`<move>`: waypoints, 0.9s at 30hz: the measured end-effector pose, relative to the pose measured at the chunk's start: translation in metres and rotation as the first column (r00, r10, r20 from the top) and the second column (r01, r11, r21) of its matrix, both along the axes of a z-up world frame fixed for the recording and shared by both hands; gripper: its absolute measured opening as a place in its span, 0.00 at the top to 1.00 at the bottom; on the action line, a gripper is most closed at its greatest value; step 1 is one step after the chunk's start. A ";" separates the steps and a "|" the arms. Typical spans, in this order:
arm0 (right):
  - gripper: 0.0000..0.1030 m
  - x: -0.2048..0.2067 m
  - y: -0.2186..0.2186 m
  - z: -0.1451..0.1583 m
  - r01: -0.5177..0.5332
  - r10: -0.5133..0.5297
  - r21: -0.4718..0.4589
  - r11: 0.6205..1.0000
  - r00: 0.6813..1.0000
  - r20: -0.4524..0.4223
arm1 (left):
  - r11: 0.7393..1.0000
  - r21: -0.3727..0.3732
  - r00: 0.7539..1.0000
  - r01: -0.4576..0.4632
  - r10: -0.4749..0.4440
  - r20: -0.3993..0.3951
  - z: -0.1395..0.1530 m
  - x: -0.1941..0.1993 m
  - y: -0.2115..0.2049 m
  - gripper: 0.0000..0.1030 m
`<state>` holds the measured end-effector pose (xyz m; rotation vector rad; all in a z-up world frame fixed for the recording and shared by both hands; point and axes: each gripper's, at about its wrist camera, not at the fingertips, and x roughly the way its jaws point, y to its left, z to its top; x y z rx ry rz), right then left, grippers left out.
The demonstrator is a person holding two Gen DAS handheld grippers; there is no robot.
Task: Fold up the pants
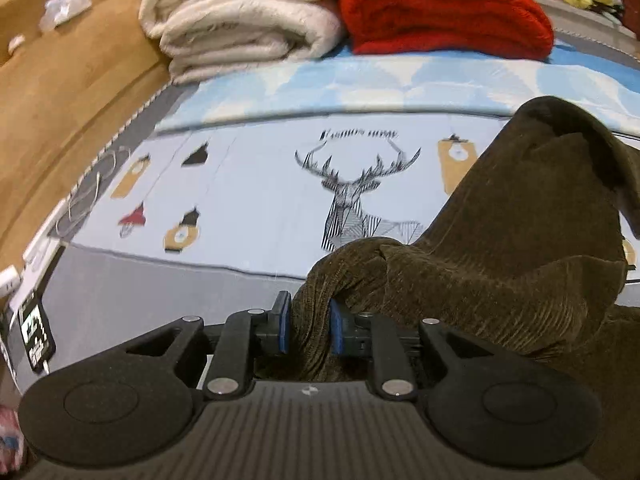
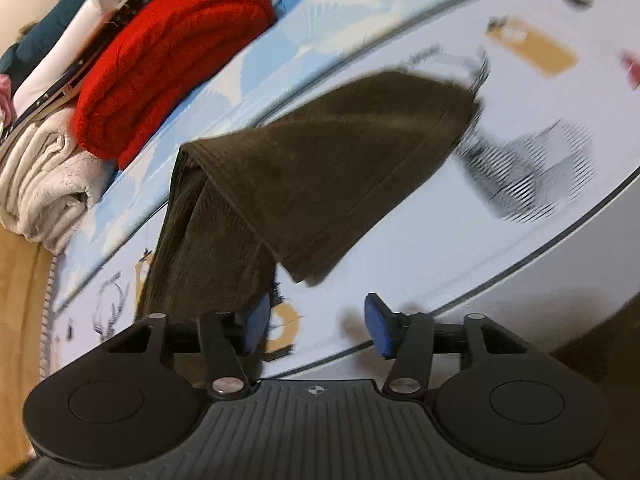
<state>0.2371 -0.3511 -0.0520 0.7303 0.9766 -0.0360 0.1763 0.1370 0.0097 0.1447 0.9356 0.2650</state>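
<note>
A: Your left gripper [image 1: 308,330] – what's it got?

B: It's clamped down on a bunched fold of the pants [image 1: 500,248], blue pads pressing the dark olive ribbed fabric from both sides. Jaws nearly together, cloth squeezed between.

A: And your right gripper [image 2: 318,324]?

B: Jaws stand apart, approx. halfway, nothing pinched. The left-side pad sits partly under the hanging edge of the pants [image 2: 304,184]; can't tell if it touches. The other pad is clear, w/ only bed sheet behind it.

A: Where are the pants overall?

B: In the left wrist view they rise from your gripper up and to the right, draped in a peak over the bed [image 1: 248,208]. In the right wrist view they're a lifted, folded flap w/ a hemmed edge, blurred, above the deer-print sheet.

A: Beyond that?

B: At the far end of the bed, a folded cream blanket [image 1: 240,20] and a folded red blanket [image 1: 444,12] lie side by side, touching. A phone [image 1: 36,334] w/ lit screen lies at the bed's left edge, near some white cables. Wooden bed frame [image 1: 60,92] runs along the left.
</note>
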 end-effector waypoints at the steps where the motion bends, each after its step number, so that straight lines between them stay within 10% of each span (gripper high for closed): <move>1: 0.41 0.005 0.001 -0.007 0.010 -0.010 0.032 0.999 1.000 -0.009 | 1.000 -0.001 1.000 -0.008 0.008 -0.008 0.000 0.000 -0.002 0.78; 9: 0.41 0.040 0.012 -0.045 0.091 -0.085 0.151 0.984 0.995 -0.047 | 0.999 0.043 1.000 0.012 -0.011 -0.025 -0.004 0.011 -0.009 0.78; 14: 0.44 0.058 0.037 -0.036 -0.003 0.004 -0.137 0.991 1.000 0.004 | 0.999 0.052 1.000 0.003 -0.001 -0.024 -0.006 0.018 -0.011 0.68; 21: 0.85 0.062 0.061 -0.025 -0.159 0.201 -0.542 0.825 0.979 0.018 | 0.997 0.081 1.000 -0.003 0.005 -0.027 -0.012 0.030 -0.014 0.56; 27: 0.86 0.034 0.002 0.030 -0.048 0.165 -0.595 0.802 0.976 0.144 | 0.999 0.051 0.999 -0.003 0.005 -0.045 -0.024 0.045 -0.006 0.79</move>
